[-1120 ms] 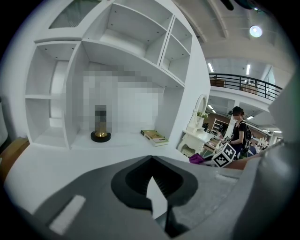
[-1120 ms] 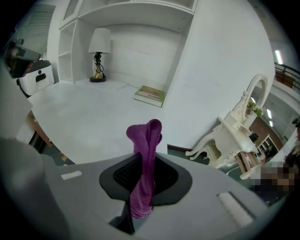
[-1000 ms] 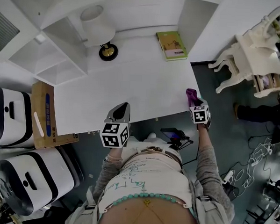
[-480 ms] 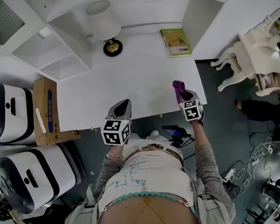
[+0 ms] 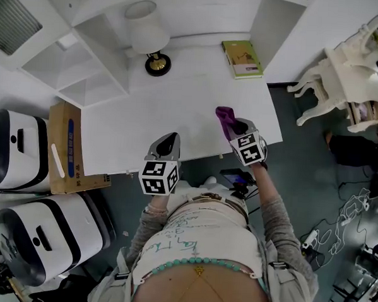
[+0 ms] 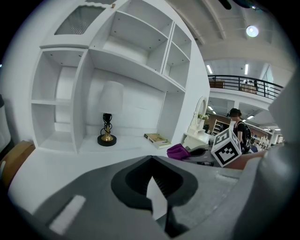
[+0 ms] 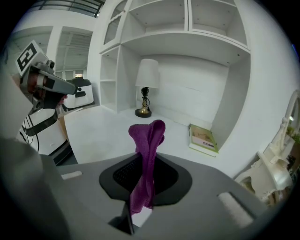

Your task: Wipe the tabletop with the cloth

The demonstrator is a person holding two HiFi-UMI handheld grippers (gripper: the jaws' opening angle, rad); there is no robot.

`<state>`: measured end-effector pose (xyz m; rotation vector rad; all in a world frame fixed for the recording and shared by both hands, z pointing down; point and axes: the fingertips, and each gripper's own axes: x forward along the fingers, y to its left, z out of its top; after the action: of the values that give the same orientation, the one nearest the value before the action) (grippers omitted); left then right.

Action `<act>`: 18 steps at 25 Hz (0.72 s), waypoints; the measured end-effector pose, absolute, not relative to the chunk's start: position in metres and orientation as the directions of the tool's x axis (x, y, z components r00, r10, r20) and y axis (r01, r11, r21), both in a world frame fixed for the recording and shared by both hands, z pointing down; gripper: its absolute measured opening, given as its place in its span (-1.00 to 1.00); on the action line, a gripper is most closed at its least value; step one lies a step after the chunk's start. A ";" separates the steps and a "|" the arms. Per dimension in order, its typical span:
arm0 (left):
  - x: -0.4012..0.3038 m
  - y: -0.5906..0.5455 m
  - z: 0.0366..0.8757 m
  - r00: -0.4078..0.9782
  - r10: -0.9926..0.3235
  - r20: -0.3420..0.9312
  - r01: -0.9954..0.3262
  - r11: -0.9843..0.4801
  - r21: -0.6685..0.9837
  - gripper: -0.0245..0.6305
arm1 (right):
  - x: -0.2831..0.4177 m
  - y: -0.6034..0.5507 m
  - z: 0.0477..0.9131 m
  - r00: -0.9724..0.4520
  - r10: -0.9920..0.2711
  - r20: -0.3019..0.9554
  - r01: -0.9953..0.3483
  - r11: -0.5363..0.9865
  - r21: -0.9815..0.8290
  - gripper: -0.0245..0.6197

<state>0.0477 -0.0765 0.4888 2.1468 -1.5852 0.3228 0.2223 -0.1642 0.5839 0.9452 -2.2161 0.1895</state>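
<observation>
Right tongs (image 5: 235, 126): one cloth (image 5: 224, 115) (purple, pinched)

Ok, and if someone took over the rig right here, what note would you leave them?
Right hand-held gripper: shut on the purple cloth, over the front right part of the tabletop; whether the cloth touches the surface can't be told.
Left hand-held gripper: shut, empty, at the front edge.
Lamp and book sit at the back.
Done: cloth is in hand; no wiped area shows.
Left: probably most of the tabletop.
</observation>
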 end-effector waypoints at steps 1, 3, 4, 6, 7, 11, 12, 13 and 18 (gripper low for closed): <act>0.048 -0.077 0.488 0.313 -0.842 0.439 -0.947 -0.239 0.215 -0.92 | 0.216 -0.162 0.579 -0.493 -0.573 0.655 -0.672 0.729 0.131 -0.69; 0.050 -0.077 0.488 0.315 -0.842 0.438 -0.946 -0.244 0.212 -0.92 | 0.204 -0.158 0.570 -0.516 -0.567 0.642 -0.660 0.741 0.125 -0.69; 0.051 -0.078 0.487 0.317 -0.841 0.438 -0.946 -0.247 0.211 -0.92 | 0.198 -0.156 0.566 -0.526 -0.565 0.636 -0.655 0.746 0.121 -0.69; 0.053 -0.079 0.487 0.323 -0.838 0.439 -0.944 -0.254 0.209 -0.92 | 0.189 -0.153 0.559 -0.545 -0.562 0.623 -0.647 0.754 0.115 -0.69; 0.054 -0.080 0.486 0.326 -0.837 0.439 -0.943 -0.258 0.208 -0.92 | 0.184 -0.152 0.555 -0.555 -0.561 0.614 -0.643 0.758 0.111 -0.69; 0.057 -0.083 0.482 0.330 -0.840 0.431 -0.942 -0.268 0.200 -0.92 | 0.166 -0.146 0.534 -0.599 -0.553 0.578 -0.623 0.776 0.096 -0.69; 0.058 -0.084 0.481 0.329 -0.841 0.429 -0.943 -0.269 0.195 -0.92 | 0.162 -0.144 0.529 -0.608 -0.550 0.573 -0.618 0.781 0.094 -0.69; 0.059 -0.085 0.480 0.328 -0.843 0.426 -0.944 -0.271 0.189 -0.92 | 0.157 -0.142 0.524 -0.615 -0.546 0.569 -0.612 0.786 0.092 -0.69; 0.063 -0.093 0.468 0.327 -0.854 0.404 -0.945 -0.285 0.162 -0.92 | 0.138 -0.134 0.495 -0.656 -0.539 0.528 -0.591 0.802 0.085 -0.69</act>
<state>0.0631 -0.0930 0.4675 2.2296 -1.5963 0.3385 0.1384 -0.1336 0.4955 0.8355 -2.4434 0.1262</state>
